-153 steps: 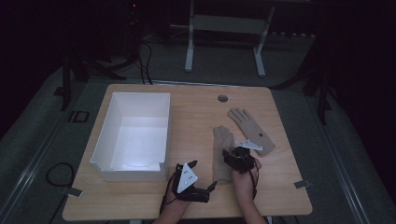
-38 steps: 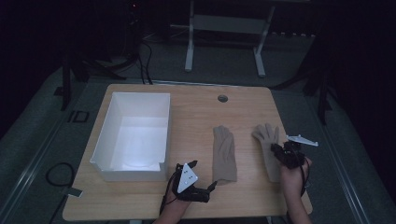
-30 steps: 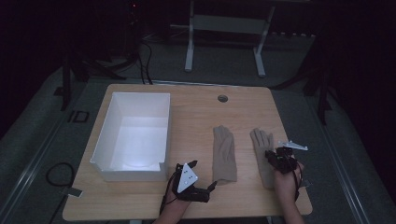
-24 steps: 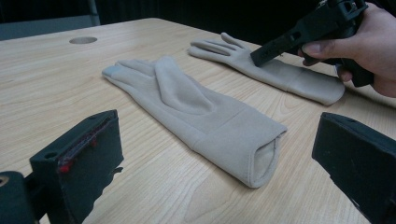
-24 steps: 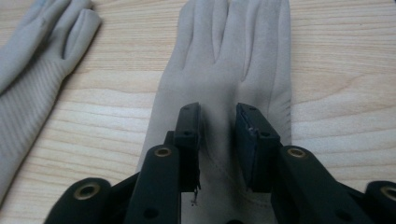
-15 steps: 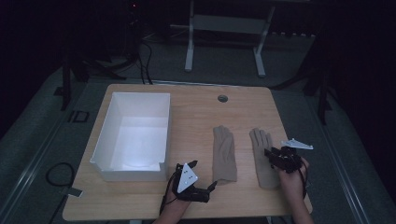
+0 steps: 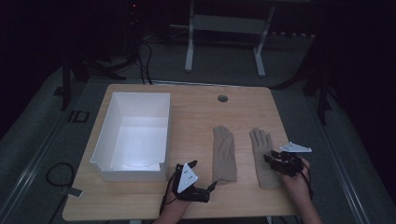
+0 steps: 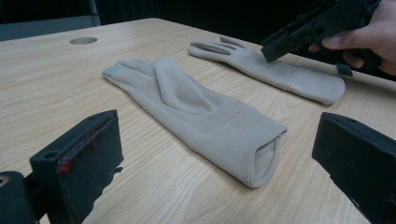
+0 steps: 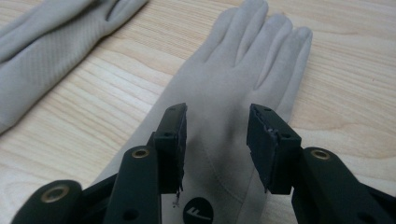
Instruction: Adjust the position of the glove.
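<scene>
Two soft tan gloves (image 7: 224, 154) lie flat at the picture's lower right. One white box (image 7: 134, 135) is rectangular. The right gripper (image 9: 215, 140) has just been opening above one glove (image 9: 243, 88), holding nothing; the left gripper (image 8: 219, 168) gapes wide, empty.

Left tool (image 7: 205, 186) rests low centre, jaws wide apart. Right tool (image 7: 273, 160), lower right, jaws parted, just been opening.

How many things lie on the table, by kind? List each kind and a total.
Beige gloves: 2 (left glove, right glove)
White box: 1
Total: 3
</scene>
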### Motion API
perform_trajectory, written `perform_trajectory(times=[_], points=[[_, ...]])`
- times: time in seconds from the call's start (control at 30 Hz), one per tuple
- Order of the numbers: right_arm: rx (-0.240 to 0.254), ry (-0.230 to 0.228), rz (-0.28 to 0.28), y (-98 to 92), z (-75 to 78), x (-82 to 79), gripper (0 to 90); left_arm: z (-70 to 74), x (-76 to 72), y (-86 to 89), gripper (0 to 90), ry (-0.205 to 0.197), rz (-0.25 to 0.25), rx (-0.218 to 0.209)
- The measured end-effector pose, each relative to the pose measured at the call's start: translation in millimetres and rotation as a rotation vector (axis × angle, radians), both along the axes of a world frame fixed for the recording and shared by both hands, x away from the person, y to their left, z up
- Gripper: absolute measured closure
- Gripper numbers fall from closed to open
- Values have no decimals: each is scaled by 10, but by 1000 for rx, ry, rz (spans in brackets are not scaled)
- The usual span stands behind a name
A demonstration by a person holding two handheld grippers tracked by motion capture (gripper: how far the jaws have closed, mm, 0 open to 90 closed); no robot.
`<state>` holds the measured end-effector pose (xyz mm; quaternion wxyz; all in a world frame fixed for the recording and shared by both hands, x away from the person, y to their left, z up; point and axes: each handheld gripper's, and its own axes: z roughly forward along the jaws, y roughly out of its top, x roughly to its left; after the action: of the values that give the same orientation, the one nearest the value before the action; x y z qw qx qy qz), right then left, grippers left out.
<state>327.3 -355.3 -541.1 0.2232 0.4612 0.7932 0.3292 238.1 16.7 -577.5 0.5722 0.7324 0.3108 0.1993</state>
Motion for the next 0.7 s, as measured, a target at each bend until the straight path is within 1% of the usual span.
perform_trajectory(times=[0.07,0.1,0.13,0.2,0.23,0.27,0.3,0.33,0.37,0.4,0.43,0.5,0.53,0.6,0.7], points=[[17,-11,-12,-8,-25,6,576,0,1,1,20,1,0,-1],[17,-11,-12,-8,-25,6,576,0,1,1,20,1,0,-1],[33,-16,-30,-6,-54,17,583,0,2,2,20,2,-1,-1],[25,-8,-38,2,-95,30,608,0,0,1,20,0,-2,-1],[31,2,-39,8,-132,33,628,0,-1,1,20,0,-2,-1],[31,2,-39,8,-132,33,628,0,-1,1,20,0,-2,-1],[33,8,-38,13,-153,31,646,0,-2,0,20,-1,-2,0],[37,-4,-44,21,-169,14,739,0,-2,-1,20,-1,-2,0],[37,-4,-44,30,-169,9,767,0,-2,0,20,-2,-2,0],[25,-5,-46,40,-166,10,799,0,-2,0,20,-1,-2,0],[22,-4,-49,43,-163,11,811,0,-2,0,20,-1,-2,-1],[41,6,-71,39,-159,17,824,0,-1,0,20,-1,-2,0],[40,7,-82,48,-154,15,829,0,-1,0,20,-1,-2,0],[36,2,-100,72,-123,11,835,0,1,1,20,1,-1,-1],[61,-26,-130,88,-15,8,836,0,1,1,20,1,0,-2]])
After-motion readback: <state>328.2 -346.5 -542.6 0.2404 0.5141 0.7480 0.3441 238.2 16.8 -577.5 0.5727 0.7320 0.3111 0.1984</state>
